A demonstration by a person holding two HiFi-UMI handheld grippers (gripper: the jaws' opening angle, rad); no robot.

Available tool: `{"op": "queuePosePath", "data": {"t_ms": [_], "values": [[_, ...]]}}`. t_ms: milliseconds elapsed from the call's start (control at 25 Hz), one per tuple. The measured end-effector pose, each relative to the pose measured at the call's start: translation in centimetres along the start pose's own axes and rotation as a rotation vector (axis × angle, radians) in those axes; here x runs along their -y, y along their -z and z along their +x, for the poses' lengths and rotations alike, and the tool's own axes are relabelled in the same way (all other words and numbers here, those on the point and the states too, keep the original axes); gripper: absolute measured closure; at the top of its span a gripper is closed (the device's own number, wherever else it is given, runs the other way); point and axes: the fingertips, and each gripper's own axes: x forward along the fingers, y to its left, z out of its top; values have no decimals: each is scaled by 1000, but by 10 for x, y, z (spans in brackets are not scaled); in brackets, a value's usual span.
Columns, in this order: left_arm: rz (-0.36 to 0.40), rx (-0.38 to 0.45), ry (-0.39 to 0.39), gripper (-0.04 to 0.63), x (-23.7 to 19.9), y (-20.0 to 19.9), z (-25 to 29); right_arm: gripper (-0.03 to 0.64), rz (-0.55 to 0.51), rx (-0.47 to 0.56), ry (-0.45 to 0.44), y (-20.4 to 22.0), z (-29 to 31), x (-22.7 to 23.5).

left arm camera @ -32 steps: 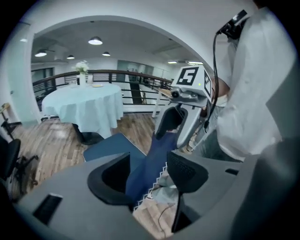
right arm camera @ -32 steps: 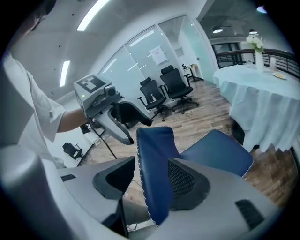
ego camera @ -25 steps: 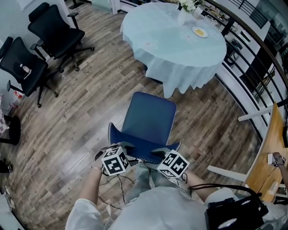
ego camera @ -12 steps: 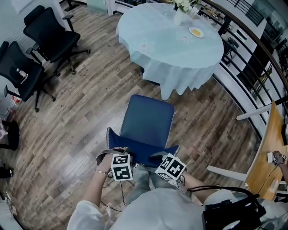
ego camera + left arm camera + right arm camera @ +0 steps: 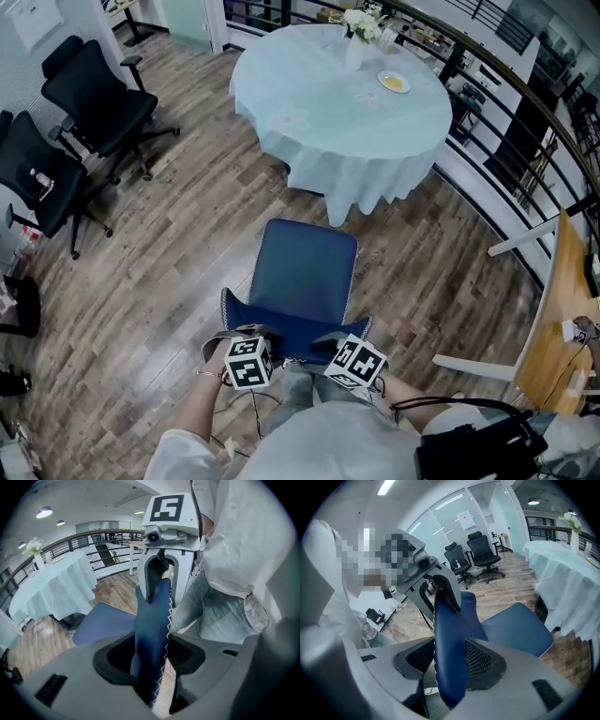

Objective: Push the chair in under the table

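Note:
A blue chair (image 5: 306, 270) stands on the wood floor, its seat facing the round table (image 5: 281, 66) with the pale blue cloth. Both grippers are at the top of its backrest (image 5: 292, 328), close to the person's legs. My left gripper (image 5: 259, 335) straddles the backrest's (image 5: 152, 630) left end. Its jaws have just been opening, and a thin gap shows beside the stitched edge. At the right end my right gripper (image 5: 328, 339) is shut on the backrest (image 5: 450, 644), its mesh pad (image 5: 480, 660) pressed into the fabric.
Two black office chairs (image 5: 94, 89) stand at the left wall. A vase of flowers (image 5: 358, 28) and a small plate (image 5: 394, 82) sit on the table. A dark railing (image 5: 525, 112) curves behind the table, and a wooden tabletop (image 5: 561, 309) is at the right.
The marker cube on my left gripper has rolled. The head view has shifted, so the table and chair sit a little lower and further left. The chair keeps its gap to the table.

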Motion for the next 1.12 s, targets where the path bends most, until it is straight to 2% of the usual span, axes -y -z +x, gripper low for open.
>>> {"op": "queuePosePath", "data": {"t_ms": [240, 800, 1120], "values": [[-5, 12, -27, 402, -9, -6, 1, 411, -5, 3, 8, -1, -4, 9], [-11, 49, -95, 402, -60, -39, 5, 410, -39, 21, 53, -13, -33, 62], [-33, 66, -107, 396, -76, -51, 9, 410, -38, -2, 14, -14, -42, 79]]}}
